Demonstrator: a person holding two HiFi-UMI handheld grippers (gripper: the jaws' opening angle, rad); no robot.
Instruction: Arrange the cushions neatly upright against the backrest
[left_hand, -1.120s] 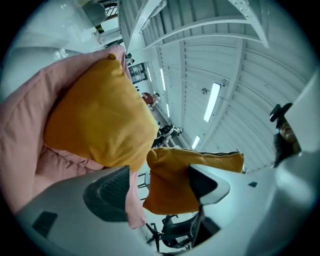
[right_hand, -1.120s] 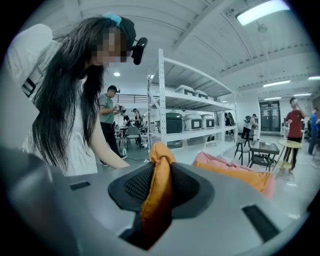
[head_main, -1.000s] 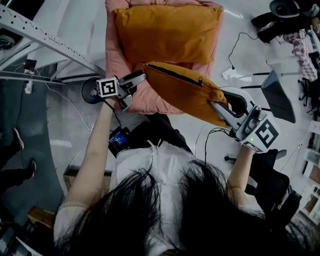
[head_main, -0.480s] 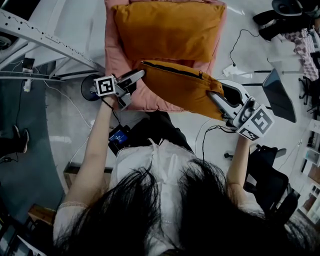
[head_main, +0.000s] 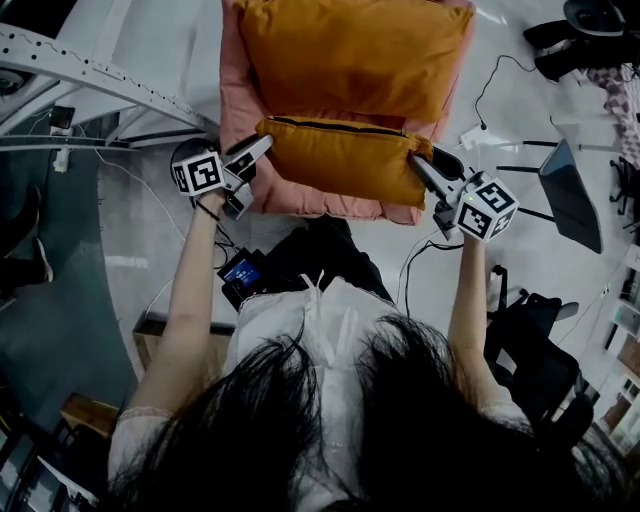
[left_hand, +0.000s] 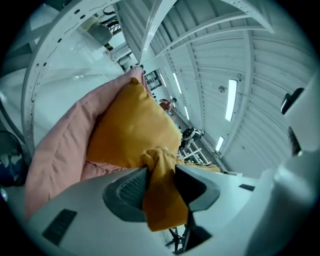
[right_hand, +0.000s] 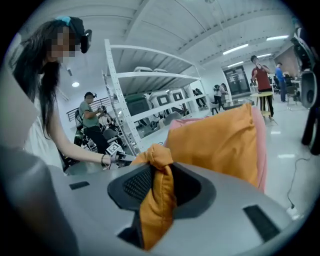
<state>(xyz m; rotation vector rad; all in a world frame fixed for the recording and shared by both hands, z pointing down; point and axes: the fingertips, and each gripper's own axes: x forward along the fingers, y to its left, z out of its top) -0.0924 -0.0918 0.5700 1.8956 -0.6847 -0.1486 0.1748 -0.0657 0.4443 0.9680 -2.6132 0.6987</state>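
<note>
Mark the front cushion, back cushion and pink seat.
front cushion (head_main: 345, 160), head view, middle of its upper side.
back cushion (head_main: 350, 55), head view, centre of its face.
pink seat (head_main: 320, 205), head view, bare near edge.

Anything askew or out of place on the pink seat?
The front orange cushion isn't set back yet: it's held across the pink seat, corners pinched by the right gripper and the left gripper, whose jaws have just been closing.

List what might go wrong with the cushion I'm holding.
Left tool, whose jaws have just been closing, and right tool each pinch only a corner of the front cushion: the fabric may slip out. Set down this near the front edge of the pink seat, it may flop forward rather than lean on the back cushion.
</note>
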